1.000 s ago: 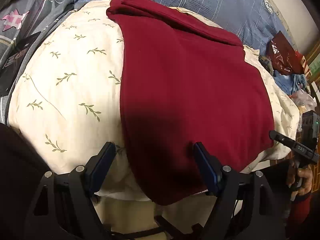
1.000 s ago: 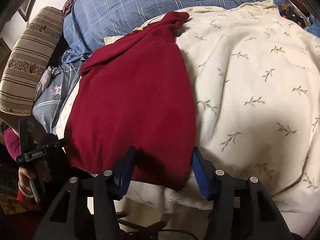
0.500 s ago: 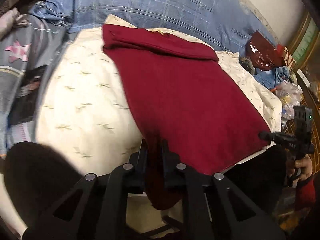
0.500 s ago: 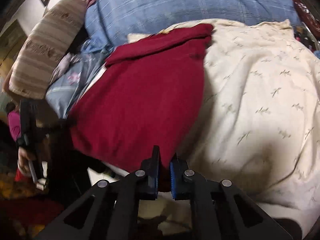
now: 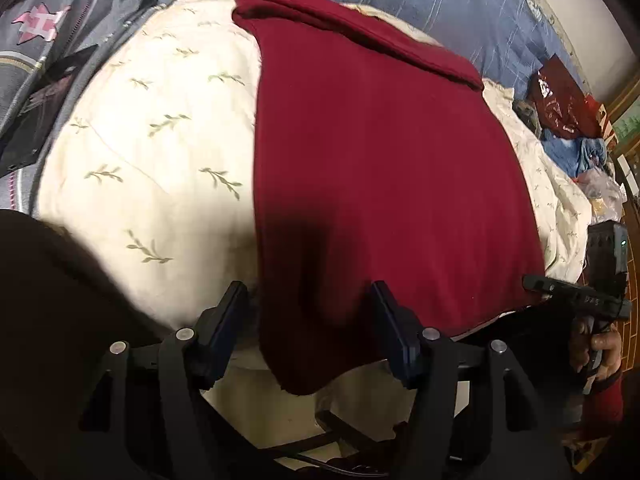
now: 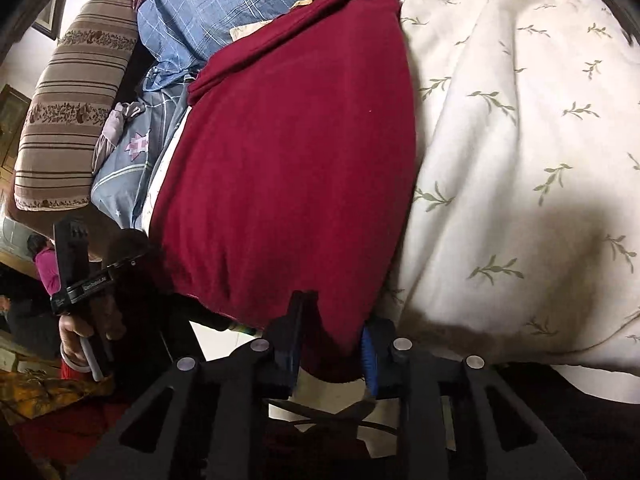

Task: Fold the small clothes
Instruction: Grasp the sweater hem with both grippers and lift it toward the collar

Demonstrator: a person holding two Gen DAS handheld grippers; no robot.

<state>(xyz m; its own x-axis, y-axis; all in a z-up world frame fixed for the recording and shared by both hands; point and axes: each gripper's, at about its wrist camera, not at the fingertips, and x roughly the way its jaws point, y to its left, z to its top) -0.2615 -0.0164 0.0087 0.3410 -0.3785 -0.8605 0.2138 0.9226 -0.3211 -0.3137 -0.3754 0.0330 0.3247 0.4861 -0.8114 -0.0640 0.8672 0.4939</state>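
A dark red garment lies flat on a cream leaf-print quilt, its far edge folded over near the blue plaid bedding. My left gripper is open, its jaws either side of the garment's near left corner, which hangs over the bed edge. In the right wrist view the same garment lies on the quilt. My right gripper is partly open around the garment's near right corner, the cloth between its jaws.
Blue plaid bedding lies at the back. Grey patterned fabric lies at the left. A red bag and clutter sit far right. A striped brown cushion stands left of the bed.
Half a second ago both grippers were shut on the garment's near corners. Now both have opened, the left wide and the right partly, and the cloth lies back over the bed edge.
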